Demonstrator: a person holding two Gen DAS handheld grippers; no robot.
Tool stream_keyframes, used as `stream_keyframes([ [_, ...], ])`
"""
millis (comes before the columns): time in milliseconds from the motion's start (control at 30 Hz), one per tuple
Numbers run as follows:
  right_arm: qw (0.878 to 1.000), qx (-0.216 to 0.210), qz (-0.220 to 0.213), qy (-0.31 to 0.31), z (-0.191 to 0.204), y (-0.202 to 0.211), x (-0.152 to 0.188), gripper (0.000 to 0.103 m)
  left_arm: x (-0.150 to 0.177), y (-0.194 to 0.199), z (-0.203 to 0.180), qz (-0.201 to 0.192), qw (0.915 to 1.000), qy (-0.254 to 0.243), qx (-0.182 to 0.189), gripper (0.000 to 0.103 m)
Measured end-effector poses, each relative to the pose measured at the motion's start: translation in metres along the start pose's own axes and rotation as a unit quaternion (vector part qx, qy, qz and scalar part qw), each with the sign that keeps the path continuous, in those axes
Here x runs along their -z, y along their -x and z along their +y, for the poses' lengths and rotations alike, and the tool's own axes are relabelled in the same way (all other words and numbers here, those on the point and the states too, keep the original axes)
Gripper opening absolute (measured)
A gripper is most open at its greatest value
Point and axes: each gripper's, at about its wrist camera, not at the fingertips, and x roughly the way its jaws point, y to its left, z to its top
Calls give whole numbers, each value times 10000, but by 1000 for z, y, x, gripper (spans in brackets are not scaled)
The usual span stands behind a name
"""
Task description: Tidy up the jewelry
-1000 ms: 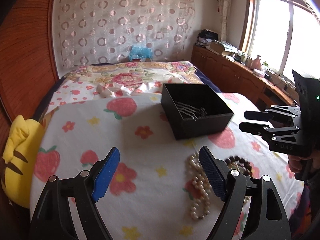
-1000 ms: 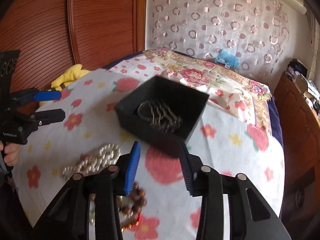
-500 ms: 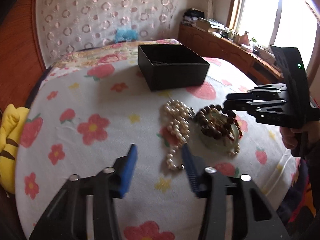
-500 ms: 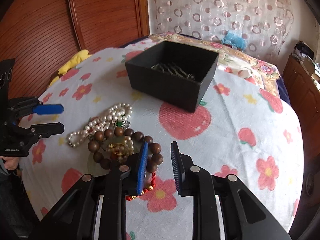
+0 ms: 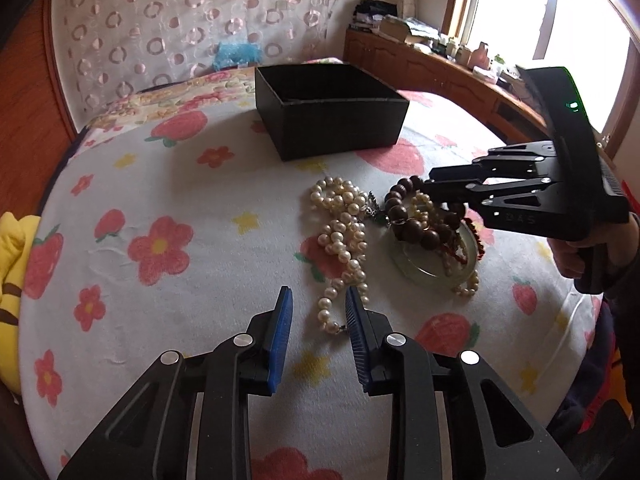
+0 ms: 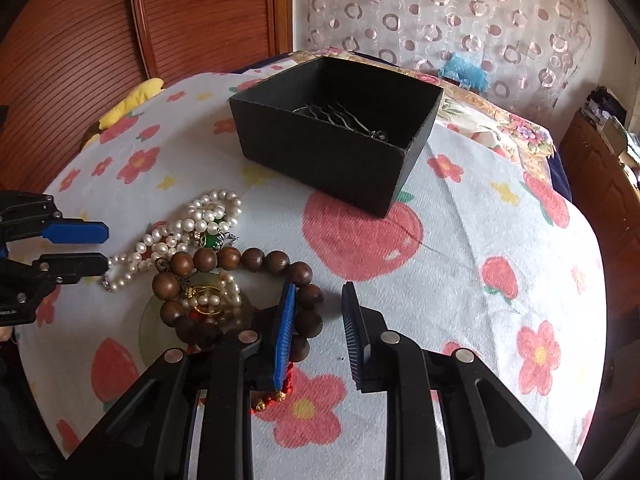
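Observation:
A black open box [image 5: 332,114] [image 6: 340,136] sits on the flowered bedspread with metal hairpins [image 6: 340,114] inside. In front of it lie a white pearl necklace [image 5: 344,236] [image 6: 188,228], a brown wooden bead bracelet [image 5: 416,216] [image 6: 256,260] and a pale green bangle [image 5: 436,268] [image 6: 160,332] with gold and red pieces. My left gripper [image 5: 318,306] [image 6: 102,246] is open, its tips at the near end of the pearl necklace. My right gripper [image 6: 318,294] [image 5: 432,192] is open and empty, its left finger over the brown beads.
A yellow plush toy [image 5: 12,256] lies at the bed's left edge by the wooden headboard [image 6: 80,40]. A curtain [image 5: 180,12] hangs behind the bed. A wooden cabinet [image 5: 432,68] with clutter runs under the window on the right.
Both grippers have dropped lower and pulled back from the box toward the jewelry pile. The left jaws have narrowed around the end of the pearl necklace. The right gripper now hovers over the brown beads.

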Motion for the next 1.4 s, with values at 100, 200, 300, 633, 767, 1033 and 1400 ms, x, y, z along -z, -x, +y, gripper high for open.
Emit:
stream_keyframes([
  [100, 10000, -12, -26, -20, -2, 1, 1, 26, 0, -7, -3, 67, 9999, -98, -1, 21],
  [200, 10000, 13, -84, -18, -1, 0, 1, 26, -2, -7, -5, 65, 9998, -173, -80, 20],
  [300, 9999, 16, -140, -28, -1, 1, 4, 26, -2, -8, -6, 47, 9993, -276, -237, 8],
  [633, 9994, 3, -336, -55, -3, 4, 10, 26, -19, 39, 1, -675, 9975, -46, -204, 6],
  [767, 9995, 21, -299, -47, -3, 4, 9, 26, -34, 59, 0, -987, 9949, -96, -170, 7],
  [1033, 9996, 147, -217, 40, 3, 6, 4, 15, -65, 87, 1, -1402, 9896, -190, -246, 6],
  [1400, 9941, 381, -1007, 109, 3, 69, -30, 15, -100, 114, 7, -1738, 9837, -279, -359, 6],
])
